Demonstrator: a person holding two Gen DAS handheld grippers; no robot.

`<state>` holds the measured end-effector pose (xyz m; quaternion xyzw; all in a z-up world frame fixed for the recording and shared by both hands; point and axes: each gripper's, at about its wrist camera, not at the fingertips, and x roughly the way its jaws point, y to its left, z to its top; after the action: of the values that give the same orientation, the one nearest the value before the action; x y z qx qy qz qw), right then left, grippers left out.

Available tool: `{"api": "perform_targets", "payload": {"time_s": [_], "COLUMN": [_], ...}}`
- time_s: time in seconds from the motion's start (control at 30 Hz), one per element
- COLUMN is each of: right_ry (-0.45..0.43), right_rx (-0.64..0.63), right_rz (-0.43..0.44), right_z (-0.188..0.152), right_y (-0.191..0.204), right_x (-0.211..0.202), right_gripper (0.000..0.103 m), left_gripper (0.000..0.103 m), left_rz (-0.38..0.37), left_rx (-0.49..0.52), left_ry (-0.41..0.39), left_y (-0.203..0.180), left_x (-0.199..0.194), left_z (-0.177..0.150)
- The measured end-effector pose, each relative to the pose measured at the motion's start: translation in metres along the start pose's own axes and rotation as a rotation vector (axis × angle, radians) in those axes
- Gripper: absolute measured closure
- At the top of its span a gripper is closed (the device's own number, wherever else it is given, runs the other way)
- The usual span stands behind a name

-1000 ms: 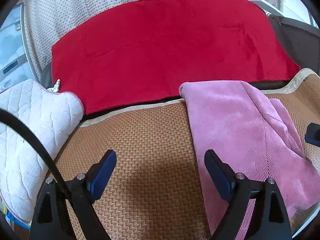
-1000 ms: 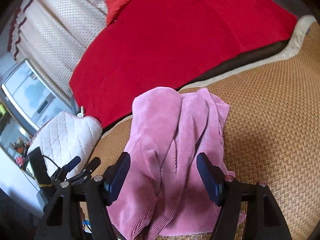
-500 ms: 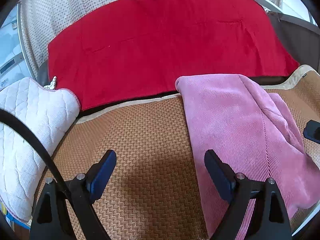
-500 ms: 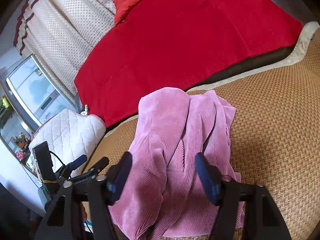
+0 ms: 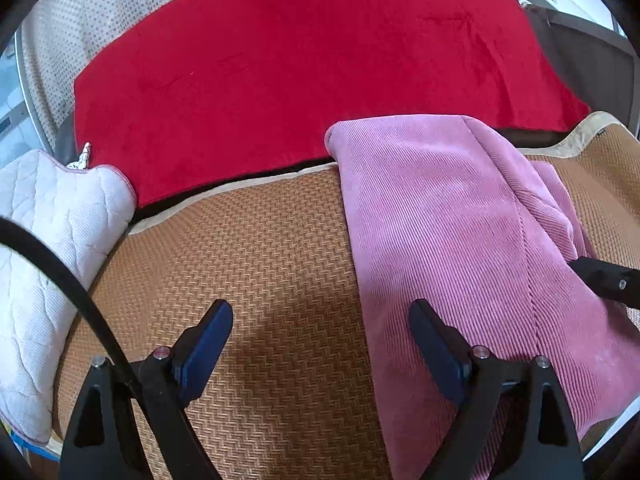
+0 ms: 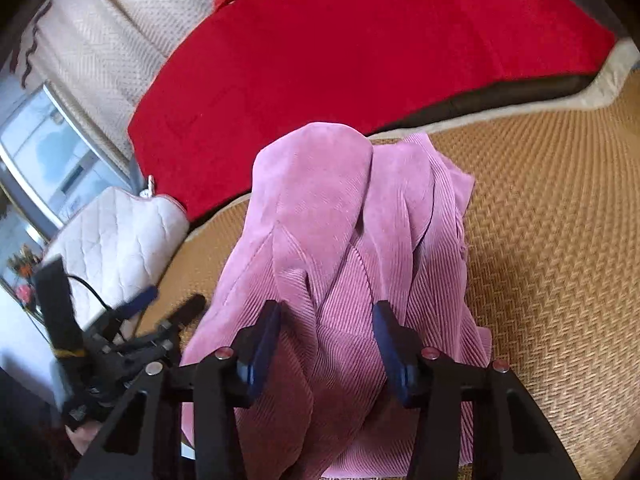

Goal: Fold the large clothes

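Observation:
A pink corduroy garment (image 5: 460,232) lies folded lengthwise on a woven tan mat (image 5: 248,264); it also shows in the right wrist view (image 6: 340,240) with loose overlapping folds. My left gripper (image 5: 320,332) is open and empty, low over the mat at the garment's left edge, its right finger over the cloth. My right gripper (image 6: 326,328) is open, its jaws narrower than before, straddling a raised fold at the garment's near end. Its finger (image 5: 604,276) shows at the left view's right edge. The left gripper also shows in the right wrist view (image 6: 160,308).
A red blanket (image 5: 312,64) covers the surface beyond the mat. A white quilted cushion (image 5: 44,232) lies at the left. Dotted beige curtains (image 6: 120,40) hang behind. A window (image 6: 48,156) is at the far left. The mat's near edge is just below the grippers.
My right gripper has moved forward over the garment's near end and its jaws have narrowed around a fold. My left gripper has edged forward; the garment lies as before.

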<state>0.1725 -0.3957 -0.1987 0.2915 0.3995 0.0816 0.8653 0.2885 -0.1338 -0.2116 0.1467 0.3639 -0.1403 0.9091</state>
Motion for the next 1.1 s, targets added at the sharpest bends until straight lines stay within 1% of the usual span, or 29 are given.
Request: {"api": "perform_targets", "payload": {"time_s": [0.6, 0.93, 1.07, 1.1], "right_ry": [-0.011, -0.040, -0.051, -0.055], "right_rx": [-0.001, 0.034, 0.075, 0.081], "right_rz": [-0.005, 0.050, 0.064, 0.058], "right_z": [-0.004, 0.001, 0.005, 0.005], "right_y": [0.000, -0.006, -0.015, -0.017], "right_x": [-0.004, -0.017, -0.022, -0.023], "right_gripper": [0.053, 0.051, 0.046, 0.042], "left_gripper": [0.013, 0.013, 0.013, 0.013], "left_rz": [0.009, 0.016, 0.016, 0.018], "left_rx": [0.002, 0.000, 0.002, 0.002], "left_ry": [-0.009, -0.014, -0.014, -0.015], "left_y": [-0.001, -0.001, -0.001, -0.001], "left_x": [-0.001, -0.006, -0.006, -0.006], "left_z": [-0.002, -0.002, -0.002, -0.001]}}
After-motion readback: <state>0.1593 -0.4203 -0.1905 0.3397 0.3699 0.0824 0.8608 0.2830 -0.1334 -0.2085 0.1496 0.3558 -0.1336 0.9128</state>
